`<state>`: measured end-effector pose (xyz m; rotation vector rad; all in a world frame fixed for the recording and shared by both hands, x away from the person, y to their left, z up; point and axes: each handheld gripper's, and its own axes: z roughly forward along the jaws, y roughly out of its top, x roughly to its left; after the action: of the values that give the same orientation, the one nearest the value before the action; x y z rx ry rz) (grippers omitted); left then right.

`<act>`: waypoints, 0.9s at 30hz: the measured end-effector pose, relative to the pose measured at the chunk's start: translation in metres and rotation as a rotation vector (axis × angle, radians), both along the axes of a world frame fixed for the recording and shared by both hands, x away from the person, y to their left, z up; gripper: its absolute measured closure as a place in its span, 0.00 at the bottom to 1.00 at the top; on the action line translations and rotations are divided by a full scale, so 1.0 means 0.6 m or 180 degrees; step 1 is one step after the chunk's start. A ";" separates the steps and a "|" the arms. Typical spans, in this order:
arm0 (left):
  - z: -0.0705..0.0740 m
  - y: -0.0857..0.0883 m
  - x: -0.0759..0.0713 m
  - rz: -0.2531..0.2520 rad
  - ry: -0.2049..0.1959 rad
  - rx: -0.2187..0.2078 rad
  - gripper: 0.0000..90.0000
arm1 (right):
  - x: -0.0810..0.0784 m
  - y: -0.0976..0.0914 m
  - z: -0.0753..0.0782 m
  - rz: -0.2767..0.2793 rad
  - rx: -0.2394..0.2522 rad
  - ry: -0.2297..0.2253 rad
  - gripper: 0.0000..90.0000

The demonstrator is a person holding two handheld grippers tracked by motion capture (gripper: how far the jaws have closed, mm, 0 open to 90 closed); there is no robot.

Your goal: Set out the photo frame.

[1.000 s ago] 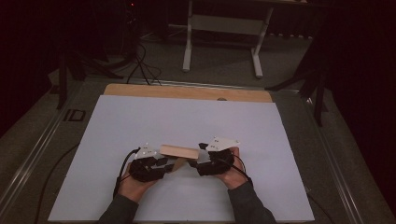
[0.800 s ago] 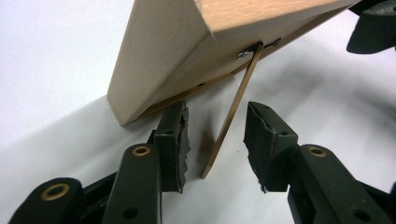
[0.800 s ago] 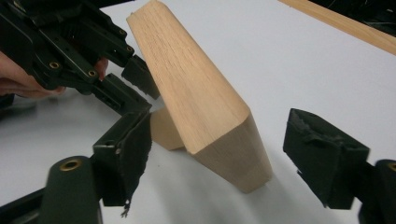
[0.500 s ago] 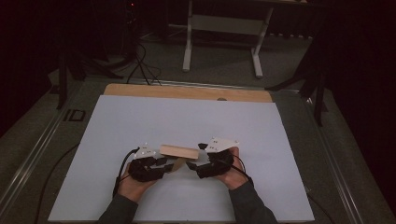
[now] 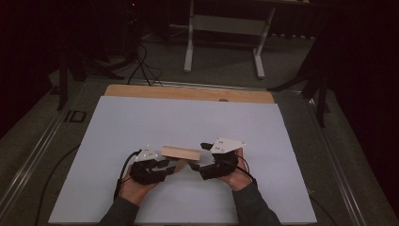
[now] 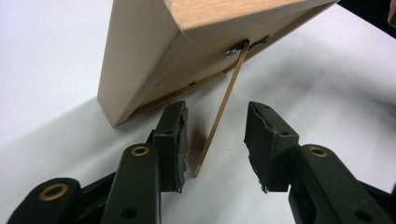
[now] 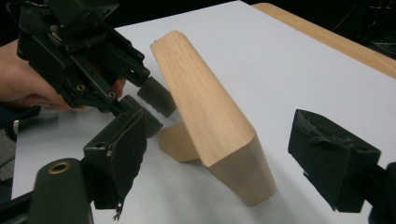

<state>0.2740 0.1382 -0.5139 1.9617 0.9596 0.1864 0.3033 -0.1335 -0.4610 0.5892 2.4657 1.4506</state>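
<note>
**Near the table's front edge: a frame gets propped**

Between the two tools, on the white table (image 5: 141, 122), a wooden picture frame (image 5: 181, 153) stands leaning on its thin back stand (image 6: 219, 116). Its long axis runs left to right across the high view; its face tilts up and away from the person. The left tool (image 6: 215, 140) stands half open astride the stand, pads clear of it. The right tool (image 7: 233, 154) gapes wide around the frame's end, gripping nothing. Good practice, likely: swing the stand out slowly and steady the frame's end, since it could tip.
</note>
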 end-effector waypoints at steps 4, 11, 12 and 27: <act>0.003 0.002 -0.002 0.0030 -0.0001 -0.0028 0.64 | -0.002 -0.001 0.003 -0.0006 0.0029 -0.0031 0.24; 0.004 0.004 -0.003 0.0062 -0.0021 -0.0016 0.63 | -0.001 -0.010 0.011 -0.0035 0.0157 -0.0043 0.26; 0.005 0.004 -0.003 0.0063 -0.0030 -0.0011 0.63 | -0.001 -0.013 0.012 -0.0054 0.0183 -0.0043 0.26; 0.011 0.003 -0.009 0.0062 -0.0144 0.0049 0.74 | 0.006 -0.038 0.010 -0.0448 0.0452 -0.0126 0.61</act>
<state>0.2689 0.1403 -0.5071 1.9546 0.9508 0.2491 0.3070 -0.1566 -0.4552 0.7383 2.2551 1.5737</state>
